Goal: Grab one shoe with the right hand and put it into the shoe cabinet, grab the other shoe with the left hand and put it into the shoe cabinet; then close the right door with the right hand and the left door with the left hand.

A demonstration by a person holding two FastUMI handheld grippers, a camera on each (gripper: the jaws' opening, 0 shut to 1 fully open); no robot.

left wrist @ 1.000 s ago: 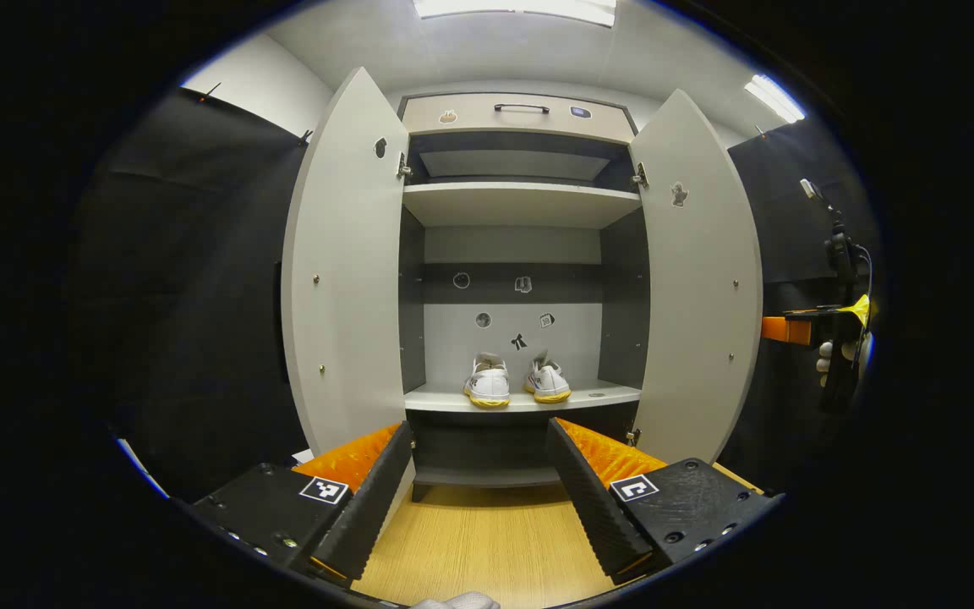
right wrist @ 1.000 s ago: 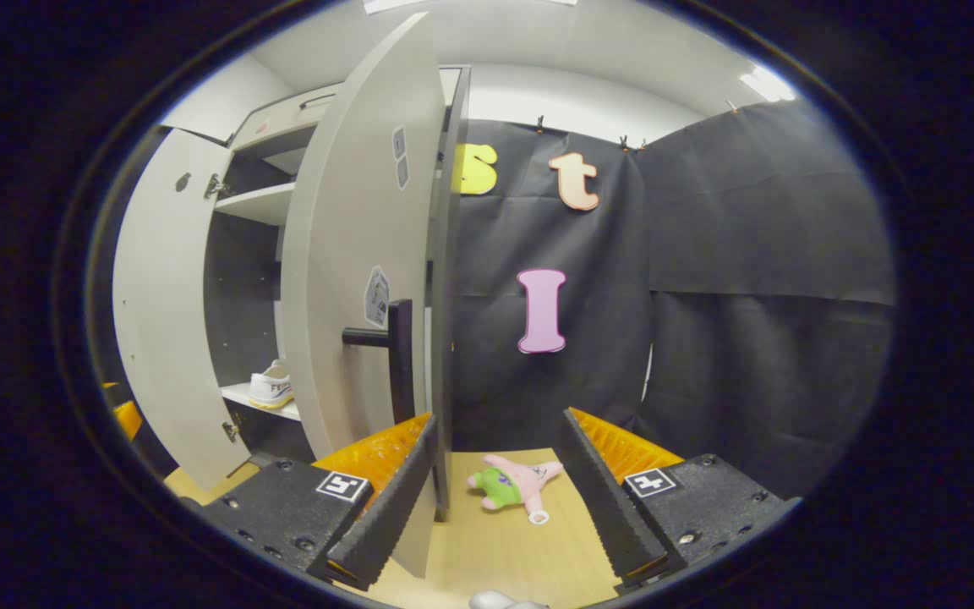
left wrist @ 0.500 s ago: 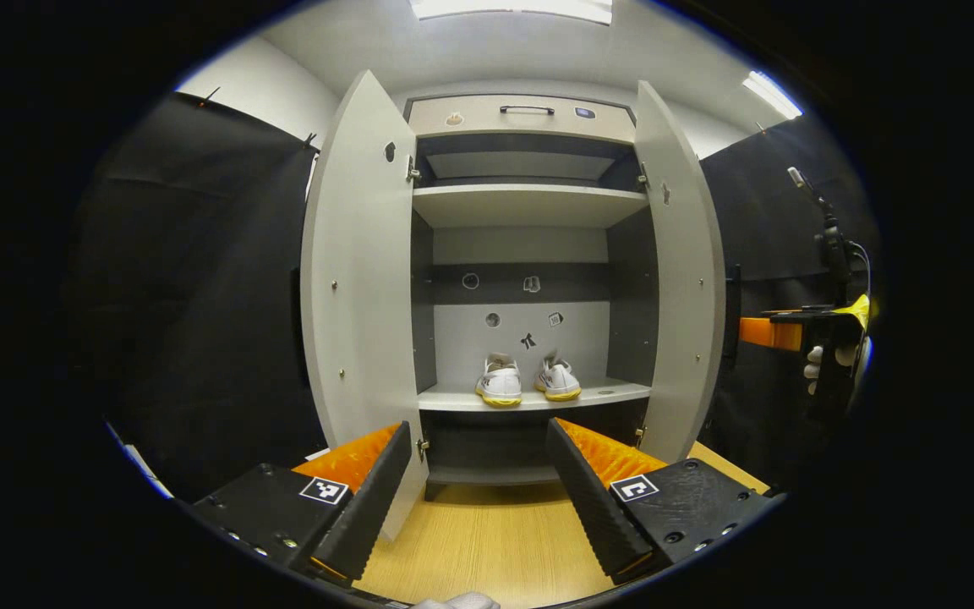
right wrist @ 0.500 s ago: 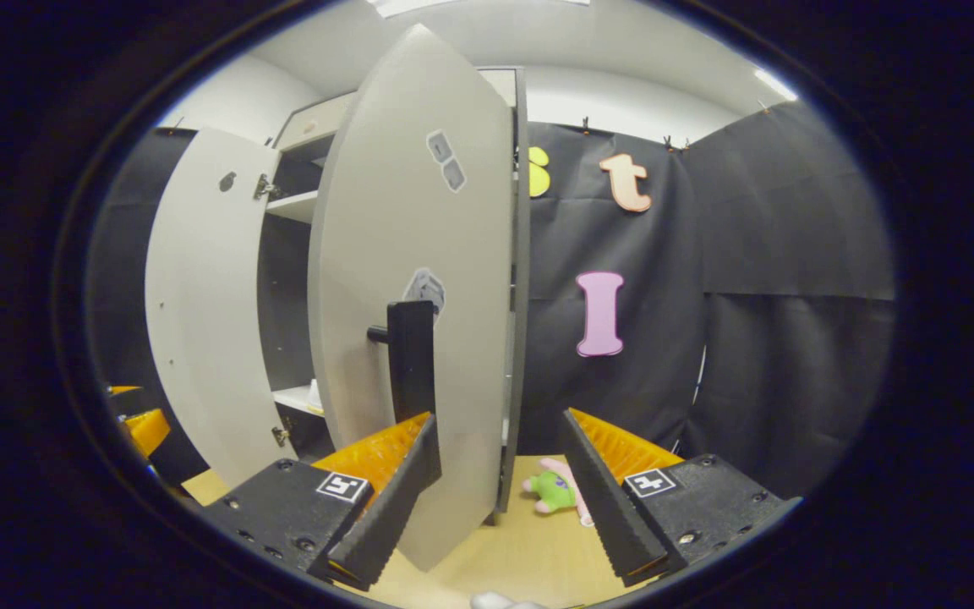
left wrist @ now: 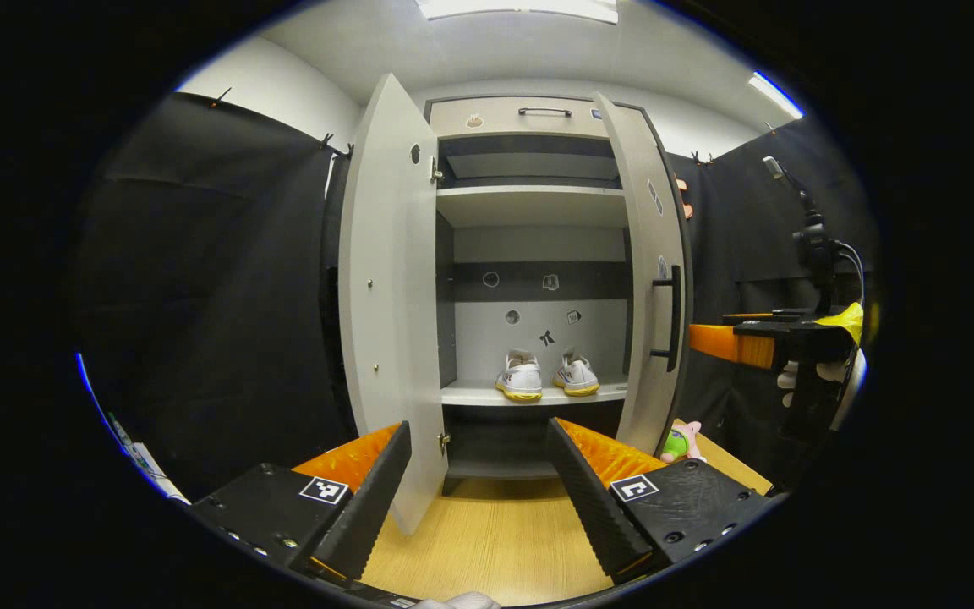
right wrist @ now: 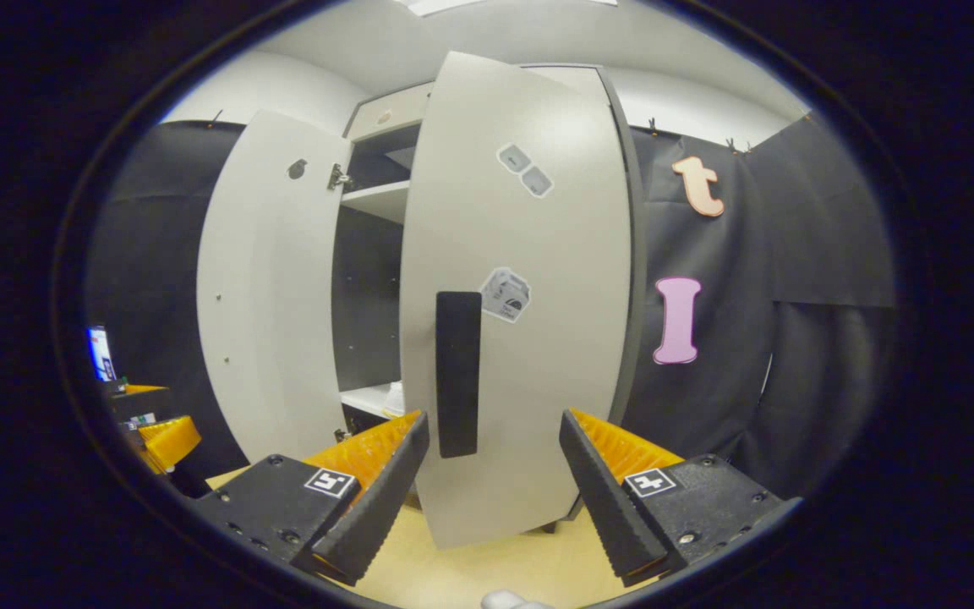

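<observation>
With both shoes (left wrist: pixel 546 378) already on the cabinet (left wrist: pixel 529 199) shelf, you swung the right door (right wrist: pixel 521 321) from edge-on to roughly half closed over the last second, both the right gripper (right wrist: pixel 491 482) and left gripper (left wrist: pixel 478 499) open and empty.

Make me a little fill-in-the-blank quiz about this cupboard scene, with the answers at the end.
1. The two shoes stand side by side on a ____ inside the shoe cabinet.
2. The left door stands wide ____.
3. The right door carries a dark, upright ____.
4. The right gripper has its fingers spread ____.

Answers: shelf; open; handle; apart
</observation>
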